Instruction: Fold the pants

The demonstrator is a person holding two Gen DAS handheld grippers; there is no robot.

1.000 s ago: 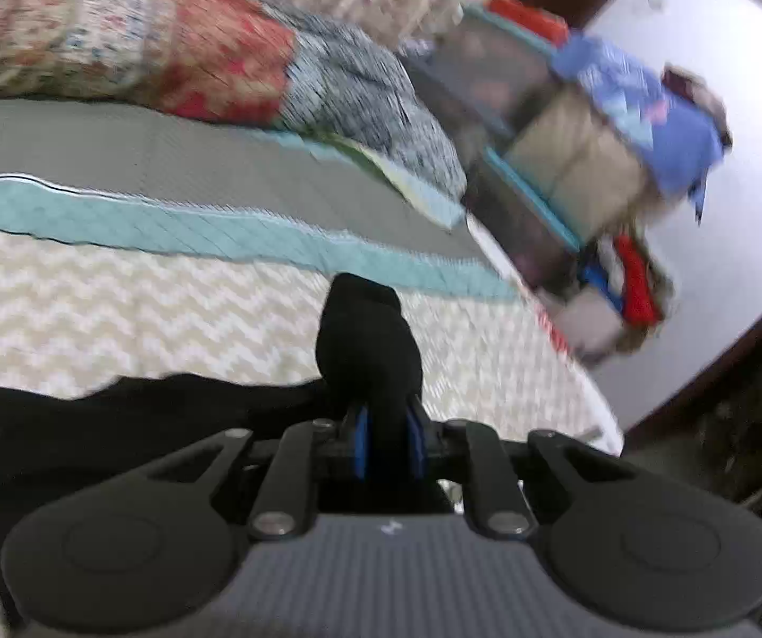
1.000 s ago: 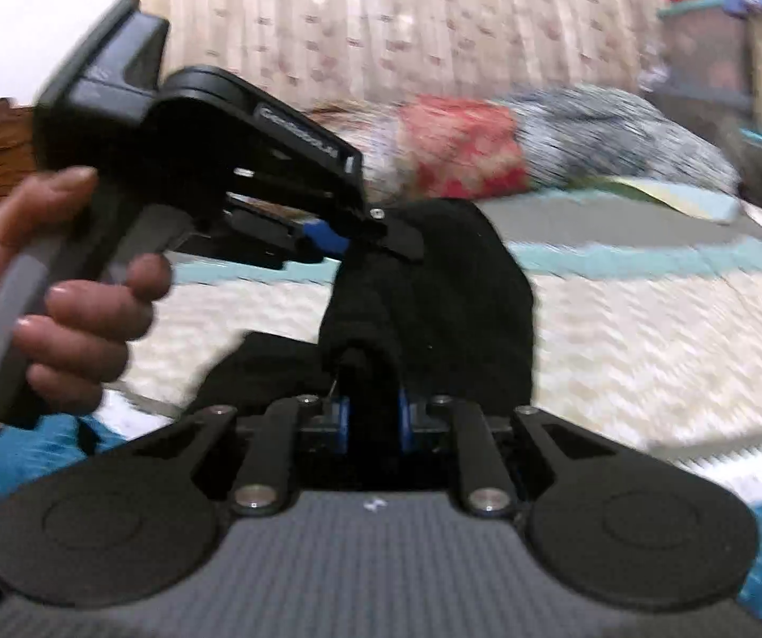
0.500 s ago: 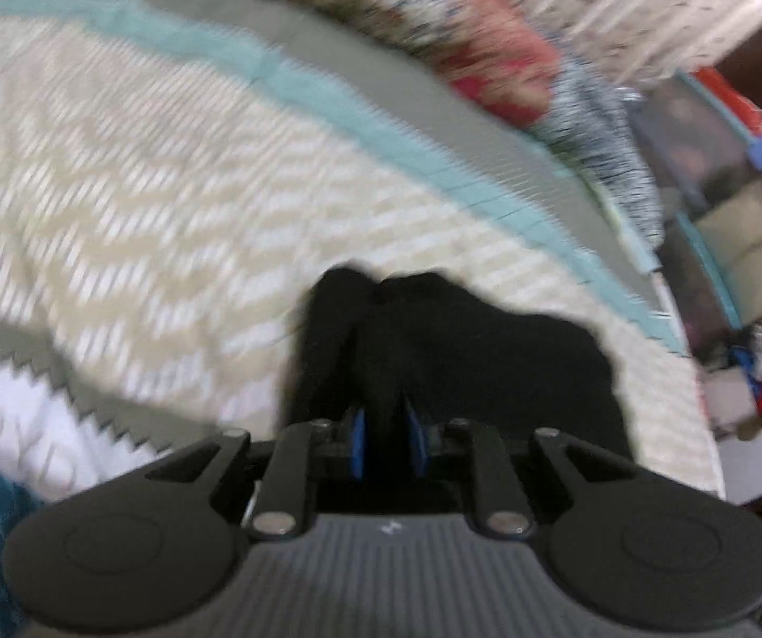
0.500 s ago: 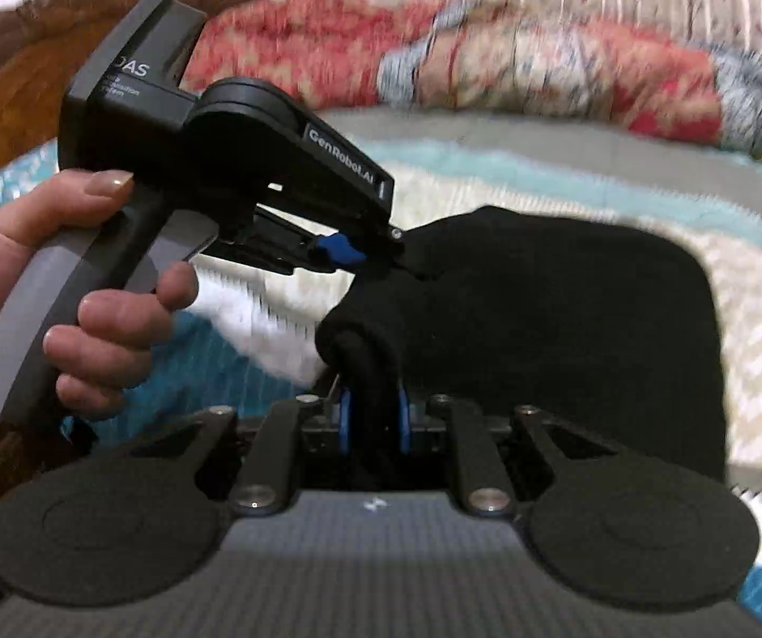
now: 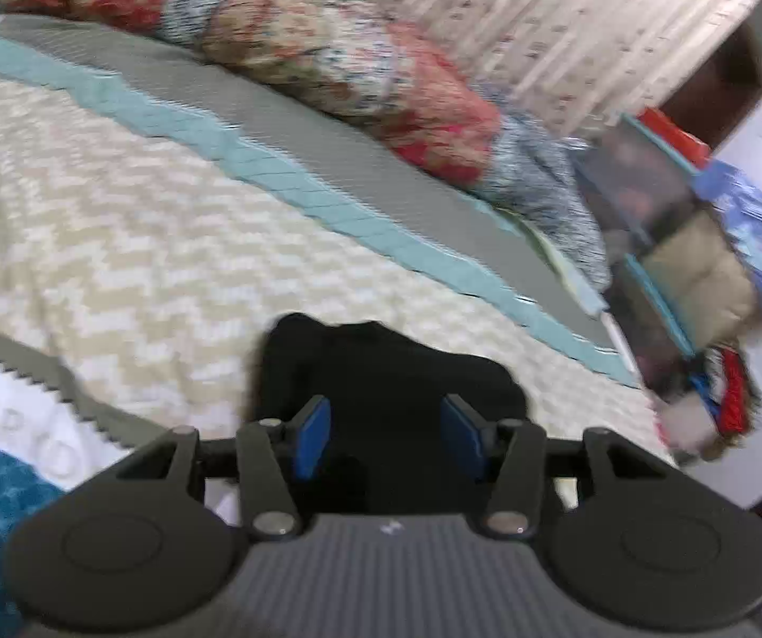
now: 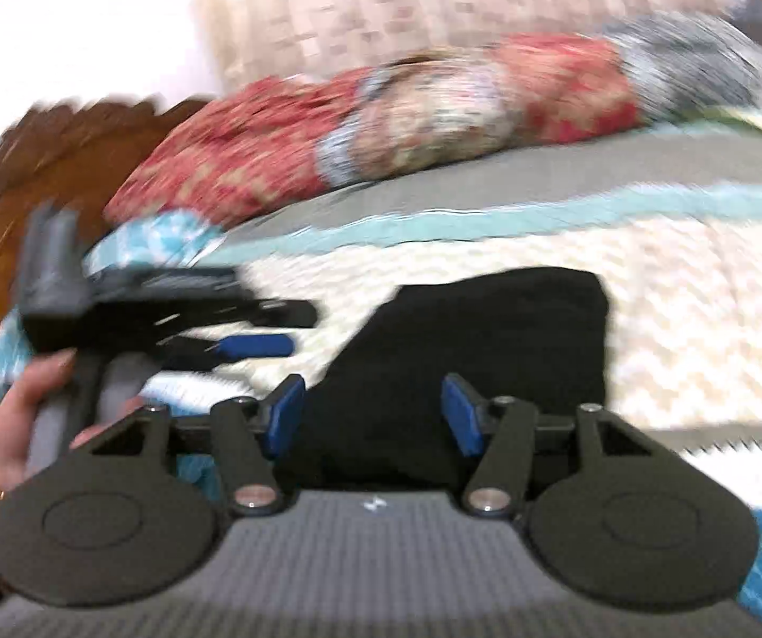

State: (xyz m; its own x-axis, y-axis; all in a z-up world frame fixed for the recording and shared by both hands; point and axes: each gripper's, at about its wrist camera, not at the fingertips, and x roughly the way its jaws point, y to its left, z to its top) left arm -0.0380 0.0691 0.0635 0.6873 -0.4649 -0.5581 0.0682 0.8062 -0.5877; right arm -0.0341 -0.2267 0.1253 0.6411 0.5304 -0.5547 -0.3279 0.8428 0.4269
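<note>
The black pants (image 5: 386,372) lie folded in a compact bundle on the zigzag-patterned bedspread (image 5: 115,244); they also show in the right wrist view (image 6: 487,340). My left gripper (image 5: 385,438) is open, its blue pads (image 5: 311,436) apart just above the near edge of the pants. My right gripper (image 6: 373,414) is open over the near edge of the pants too. The left gripper also shows in the right wrist view (image 6: 274,327), open, held by a hand, left of the pants and apart from them.
A red floral quilt roll (image 5: 328,48) lies along the far side of the bed. A wooden headboard (image 6: 35,186) stands at the left. Stacked boxes and clothes (image 5: 700,244) stand beside the bed at the right. A curtain (image 5: 567,16) hangs behind.
Both grippers opened and let go of the pants, which now rest folded on the bedspread. The left gripper has drawn away to the left of the pants.
</note>
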